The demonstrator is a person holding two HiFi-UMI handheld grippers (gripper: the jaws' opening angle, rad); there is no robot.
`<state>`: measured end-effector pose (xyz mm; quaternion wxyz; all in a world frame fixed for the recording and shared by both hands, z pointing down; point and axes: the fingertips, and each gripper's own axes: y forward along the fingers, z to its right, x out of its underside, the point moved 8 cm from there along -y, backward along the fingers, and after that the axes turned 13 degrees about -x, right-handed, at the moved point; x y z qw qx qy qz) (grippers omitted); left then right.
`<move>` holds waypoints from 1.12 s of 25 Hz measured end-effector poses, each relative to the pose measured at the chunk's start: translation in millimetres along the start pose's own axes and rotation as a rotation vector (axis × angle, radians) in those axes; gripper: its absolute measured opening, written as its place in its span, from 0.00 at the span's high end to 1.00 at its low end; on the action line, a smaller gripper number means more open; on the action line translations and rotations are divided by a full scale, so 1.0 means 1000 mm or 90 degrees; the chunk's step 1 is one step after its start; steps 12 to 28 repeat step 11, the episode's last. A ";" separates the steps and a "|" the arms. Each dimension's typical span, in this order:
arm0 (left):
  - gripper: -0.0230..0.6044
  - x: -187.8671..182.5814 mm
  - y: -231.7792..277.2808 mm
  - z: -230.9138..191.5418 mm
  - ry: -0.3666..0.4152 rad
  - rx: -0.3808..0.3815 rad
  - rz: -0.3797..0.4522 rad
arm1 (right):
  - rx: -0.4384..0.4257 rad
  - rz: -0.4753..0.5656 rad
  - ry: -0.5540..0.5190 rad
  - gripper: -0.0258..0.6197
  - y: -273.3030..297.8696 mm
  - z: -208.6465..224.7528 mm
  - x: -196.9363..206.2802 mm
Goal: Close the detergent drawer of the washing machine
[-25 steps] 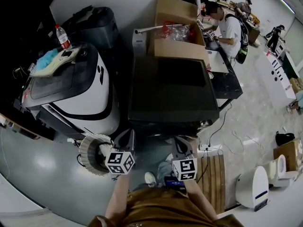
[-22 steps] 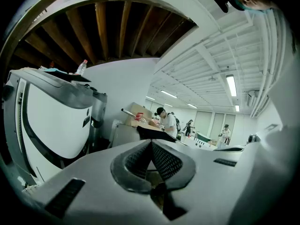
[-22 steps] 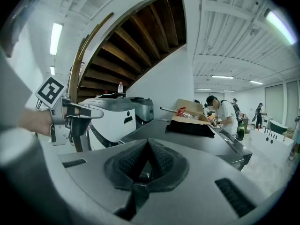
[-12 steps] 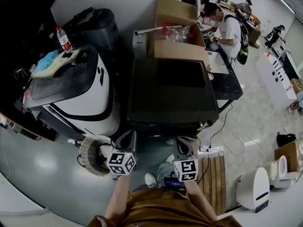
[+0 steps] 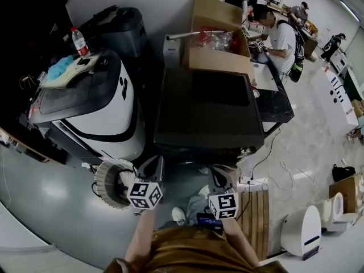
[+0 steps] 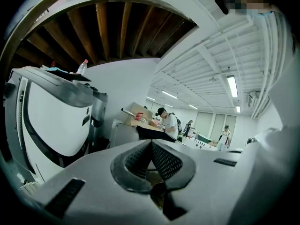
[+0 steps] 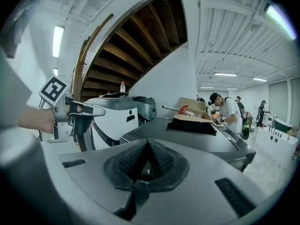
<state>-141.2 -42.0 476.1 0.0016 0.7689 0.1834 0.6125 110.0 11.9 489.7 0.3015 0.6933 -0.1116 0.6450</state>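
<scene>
We hold the left tongs (image 5: pixel 154 163) with the jaws pressed together: in the left gripper view the two ribbed pads meet at the tips and nothing lies between them. The right tongs (image 5: pixel 219 173) are in the same state, jaws together and empty. The two tongs sit side by side and apart, each with its marker cube (image 5: pixel 144 195) on the end nearest to us, and both point forward.

Directly ahead of both tongs stands the washing machine (image 5: pixel 207 107), a dark cabinet with a flat dark top. Its near edge lies just beyond the jaw tips, and neither pair touches it. Its front face is hidden below that edge in the head view, so we cannot make out the detergent drawer.

To the left of the left tongs stands a white appliance (image 5: pixel 91 104), with a water bottle (image 5: pixel 80 41) on its far side. Beyond the washing machine, farther from the tongs, an open cardboard box (image 5: pixel 216 36) rests against the wall. To the right of it a person (image 5: pixel 280 36) stands at a counter (image 5: pixel 278 104). Just right of the right tongs, a slatted wooden platform (image 5: pixel 256 212) lies on the floor (image 5: pixel 51 209).
</scene>
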 end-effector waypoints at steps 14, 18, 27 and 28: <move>0.93 0.003 0.002 0.000 -0.004 -0.008 -0.002 | 0.003 -0.011 0.012 0.94 0.001 0.005 0.005; 0.93 0.003 0.002 0.000 -0.004 -0.008 -0.002 | 0.003 -0.011 0.012 0.94 0.001 0.005 0.005; 0.93 0.003 0.002 0.000 -0.004 -0.008 -0.002 | 0.003 -0.011 0.012 0.94 0.001 0.005 0.005; 0.93 0.003 0.002 0.000 -0.004 -0.008 -0.002 | 0.003 -0.011 0.012 0.94 0.001 0.005 0.005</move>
